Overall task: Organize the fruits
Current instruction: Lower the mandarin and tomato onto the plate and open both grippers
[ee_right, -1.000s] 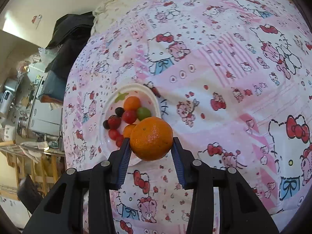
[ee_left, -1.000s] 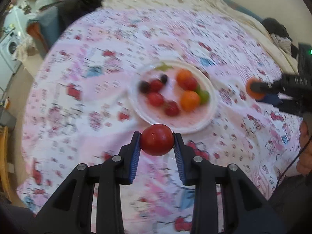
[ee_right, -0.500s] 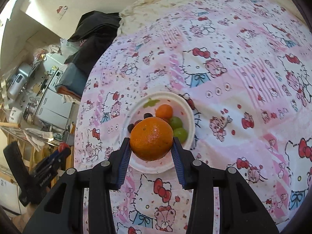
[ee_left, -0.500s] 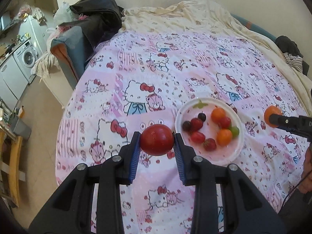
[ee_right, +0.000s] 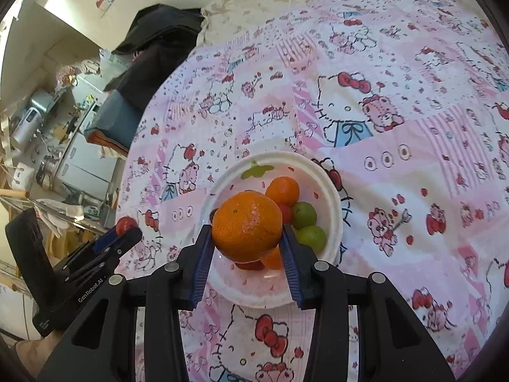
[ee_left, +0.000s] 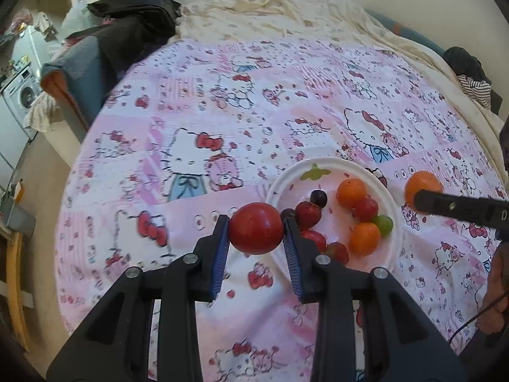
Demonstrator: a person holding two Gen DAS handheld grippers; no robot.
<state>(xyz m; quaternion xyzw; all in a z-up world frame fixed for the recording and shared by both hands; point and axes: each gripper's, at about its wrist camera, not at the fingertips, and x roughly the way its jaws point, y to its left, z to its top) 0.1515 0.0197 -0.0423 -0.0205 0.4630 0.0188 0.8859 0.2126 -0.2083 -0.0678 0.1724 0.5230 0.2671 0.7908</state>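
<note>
My left gripper [ee_left: 256,234] is shut on a red tomato [ee_left: 256,232], held above the bed just left of a white plate [ee_left: 288,178]. The plate holds several small fruits: oranges, red ones, a dark grape [ee_left: 318,198] and a green one [ee_left: 384,224]. My right gripper [ee_right: 247,238] is shut on a large orange [ee_right: 247,226], hanging over the near part of the same plate [ee_right: 331,191]. Each gripper shows in the other's view: the right one with its orange [ee_left: 423,187] at the right, the left one with its tomato [ee_right: 125,225] at the lower left.
The plate lies on a pink cartoon-cat bedspread [ee_left: 197,121] over a cream sheet [ee_left: 286,12]. Dark clothes [ee_left: 133,9] are piled at the bed's far left corner. Beyond the left edge stand a washing machine [ee_left: 19,102] and cluttered shelves [ee_right: 47,146].
Both views have slid across the bed. In the left view the plate has drifted to the right of the tomato. In the right view the plate has come under the held orange. Both grips are unchanged.
</note>
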